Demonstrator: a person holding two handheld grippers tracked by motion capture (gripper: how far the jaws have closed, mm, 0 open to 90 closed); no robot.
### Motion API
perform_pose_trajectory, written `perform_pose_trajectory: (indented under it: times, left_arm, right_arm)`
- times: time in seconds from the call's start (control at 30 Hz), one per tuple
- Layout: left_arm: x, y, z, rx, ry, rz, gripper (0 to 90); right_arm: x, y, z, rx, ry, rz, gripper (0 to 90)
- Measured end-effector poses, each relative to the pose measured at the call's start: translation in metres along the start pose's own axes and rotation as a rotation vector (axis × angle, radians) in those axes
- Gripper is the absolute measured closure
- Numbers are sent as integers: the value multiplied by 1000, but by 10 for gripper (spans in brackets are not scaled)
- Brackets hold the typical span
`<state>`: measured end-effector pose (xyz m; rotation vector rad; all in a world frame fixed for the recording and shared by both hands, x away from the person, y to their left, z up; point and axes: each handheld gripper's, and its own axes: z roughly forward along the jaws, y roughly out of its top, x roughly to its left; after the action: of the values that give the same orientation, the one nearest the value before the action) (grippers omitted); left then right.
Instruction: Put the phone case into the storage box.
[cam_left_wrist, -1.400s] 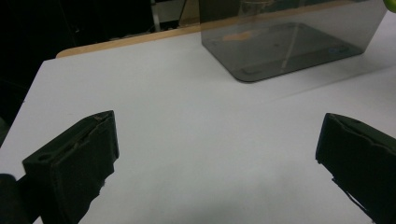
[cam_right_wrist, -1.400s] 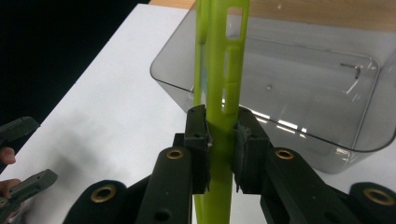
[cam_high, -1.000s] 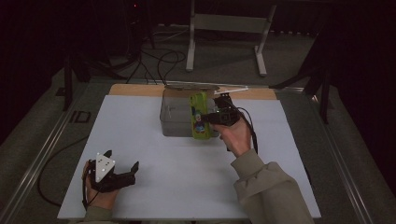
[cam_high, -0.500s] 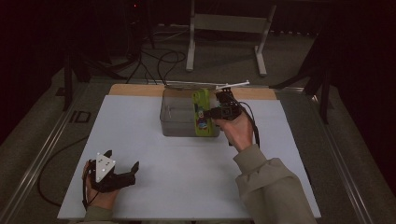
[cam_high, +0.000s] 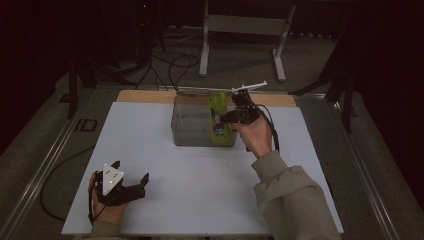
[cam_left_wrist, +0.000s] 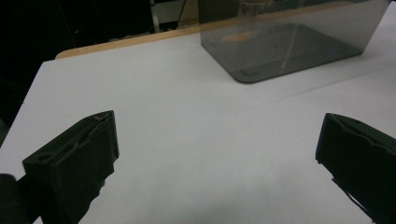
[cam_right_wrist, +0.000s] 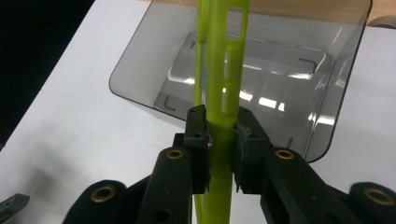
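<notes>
One smoky clear bin (cam_high: 192, 127) sits far on the tabletop (cam_high: 200, 190). One green slotted piece (cam_high: 218, 112) is at its right. Two grippers: left gripper (cam_high: 131, 187) near, right gripper (cam_high: 227, 119) far.

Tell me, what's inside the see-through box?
The box looks empty: its bare floor shows through the walls. The right gripper pinches a green thing at the box. From the high view, that thing covers a strip along the box's right side, so that part stays unseen.

Dark room, grey floor (cam_high: 150, 75), metal stand (cam_high: 245, 25)
</notes>
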<state>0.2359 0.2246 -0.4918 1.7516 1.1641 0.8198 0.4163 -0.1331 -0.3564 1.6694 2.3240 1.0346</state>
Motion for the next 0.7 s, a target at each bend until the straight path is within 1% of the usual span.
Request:
perform_pose_trajectory:
  times: [0.23, 0.5, 0.7]
  left_arm:
    - [0, 0, 0, -1, 0, 0, 3]
    - [0, 0, 0, -1, 0, -1, 3]
    - [0, 0, 0, -4, -1, -2, 3]
  right_arm:
    - [-1, 4, 0, 9, -10, 3, 782]
    - [-2, 10, -1, 16, -7, -2, 782]
    - [-2, 16, -1, 20, -10, 5, 782]
